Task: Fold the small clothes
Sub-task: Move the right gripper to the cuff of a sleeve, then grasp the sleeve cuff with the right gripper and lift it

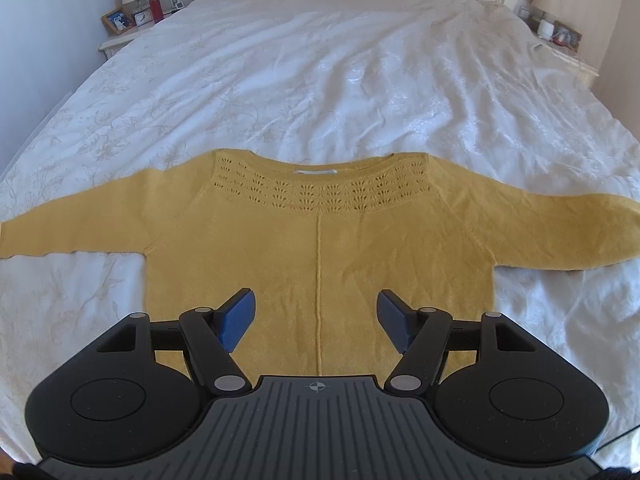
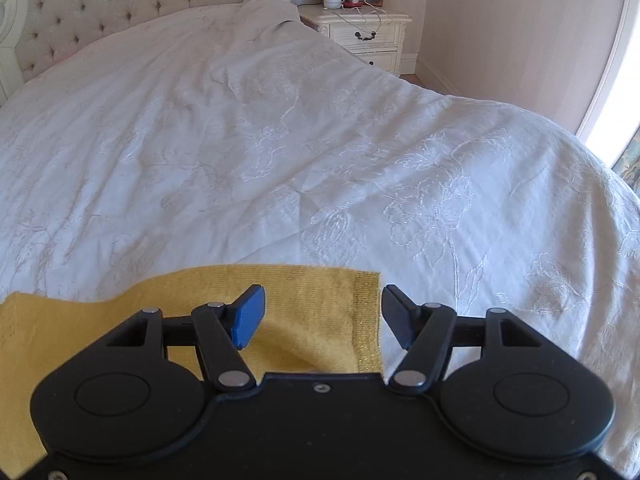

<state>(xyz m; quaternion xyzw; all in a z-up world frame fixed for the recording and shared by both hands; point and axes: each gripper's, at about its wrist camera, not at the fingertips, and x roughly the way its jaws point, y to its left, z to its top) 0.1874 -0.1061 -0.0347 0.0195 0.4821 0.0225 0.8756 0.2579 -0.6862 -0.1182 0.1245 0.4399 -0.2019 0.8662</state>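
Observation:
A mustard-yellow knit sweater (image 1: 320, 240) lies flat on the white bedspread (image 1: 320, 80), neck away from me, both sleeves spread out to the sides. My left gripper (image 1: 316, 312) is open and empty above the sweater's lower body, over its centre seam. In the right wrist view, my right gripper (image 2: 322, 312) is open and empty above the cuff end of the right sleeve (image 2: 320, 304); the ribbed cuff edge (image 2: 368, 320) lies between the fingers, nearer the right one.
The bed fills both views, with a tufted headboard (image 2: 120, 4) at the far end. A nightstand (image 1: 120, 40) with lamp, frame and bottle stands far left. Another nightstand (image 2: 368, 36) with lamp and cables stands far right, by the wall.

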